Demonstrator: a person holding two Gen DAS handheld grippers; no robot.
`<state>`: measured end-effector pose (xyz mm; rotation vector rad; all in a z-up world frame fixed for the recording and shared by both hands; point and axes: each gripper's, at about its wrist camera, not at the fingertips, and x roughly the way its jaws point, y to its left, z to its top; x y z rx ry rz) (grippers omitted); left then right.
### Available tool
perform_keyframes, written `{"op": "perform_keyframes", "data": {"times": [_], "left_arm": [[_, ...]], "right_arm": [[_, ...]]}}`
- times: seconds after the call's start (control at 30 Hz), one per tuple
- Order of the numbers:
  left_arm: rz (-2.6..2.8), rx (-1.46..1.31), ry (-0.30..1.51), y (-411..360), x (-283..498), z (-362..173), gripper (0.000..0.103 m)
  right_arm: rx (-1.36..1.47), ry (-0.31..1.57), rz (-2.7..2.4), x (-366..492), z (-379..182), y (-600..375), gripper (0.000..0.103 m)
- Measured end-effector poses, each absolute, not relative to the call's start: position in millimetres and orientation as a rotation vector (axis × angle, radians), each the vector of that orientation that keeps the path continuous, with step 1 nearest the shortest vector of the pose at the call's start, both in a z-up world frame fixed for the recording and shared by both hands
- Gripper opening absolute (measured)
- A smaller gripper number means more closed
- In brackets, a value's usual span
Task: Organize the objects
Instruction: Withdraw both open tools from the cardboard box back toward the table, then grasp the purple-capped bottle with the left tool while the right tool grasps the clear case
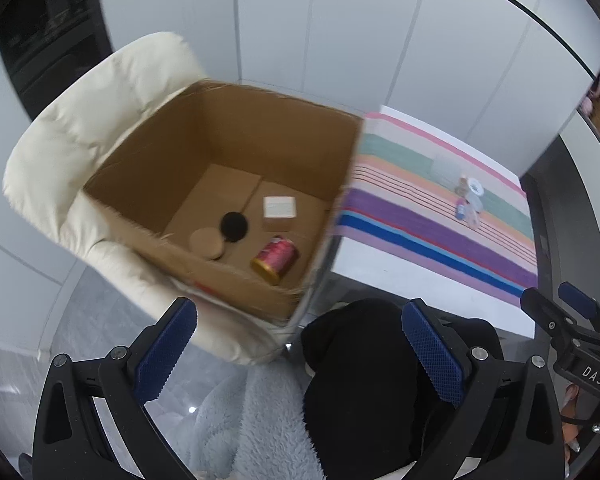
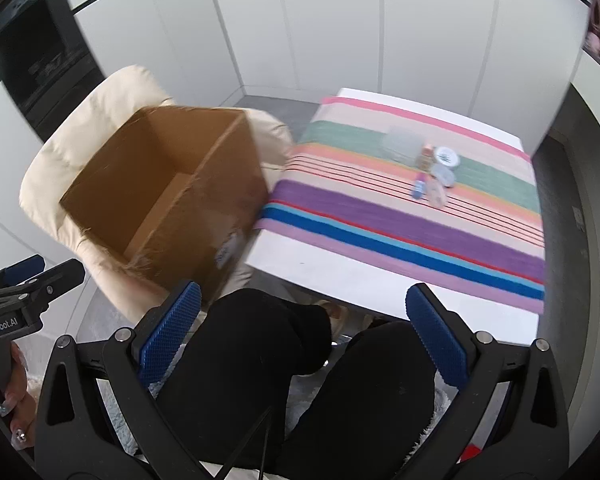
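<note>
An open cardboard box [image 1: 260,128] stands on a cream chair [image 1: 80,120]. Inside lie a red thread spool [image 1: 276,258], a black round thing [image 1: 234,226], a tan disc [image 1: 207,243] and a small white box [image 1: 279,207]. A cluster of small items [image 2: 434,176] lies on the striped cloth [image 2: 400,216] of the white table. My left gripper [image 1: 300,348] is open and empty, held above my lap near the box. My right gripper [image 2: 304,336] is open and empty, above my knees before the table edge. The box also shows in the right wrist view [image 2: 204,200].
The white table edge [image 2: 340,284] is just ahead of my knees. A dark cabinet [image 2: 32,52] stands at the far left. White wall panels [image 2: 340,20] are behind. A pale fleece blanket [image 1: 260,420] lies on my lap.
</note>
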<state>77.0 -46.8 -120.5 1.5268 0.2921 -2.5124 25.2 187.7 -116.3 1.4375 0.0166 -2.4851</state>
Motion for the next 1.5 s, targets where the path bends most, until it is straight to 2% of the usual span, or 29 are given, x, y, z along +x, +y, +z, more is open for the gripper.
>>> {"op": "perform_keyframes", "data": {"times": [0.83,1.27,1.5], "left_arm": [[-2.725,1.730,0.017,119.0,-6.7,-127.9,0.103],[-2.719,1.827,-0.007,158.2,-85.1,-166.1,0.103],[-2.645,1.890,-0.013,157.9,-124.1,-207.6,0.103]], "right_arm": [[1.610,-0.276,-2.756,40.9,-129.5,380.7,0.103],[1.699,-0.316,-2.766,-9.2,-171.5,424.0,0.103],[1.738,-0.280,-2.721,-57.1,-203.1,422.7,0.103]]}}
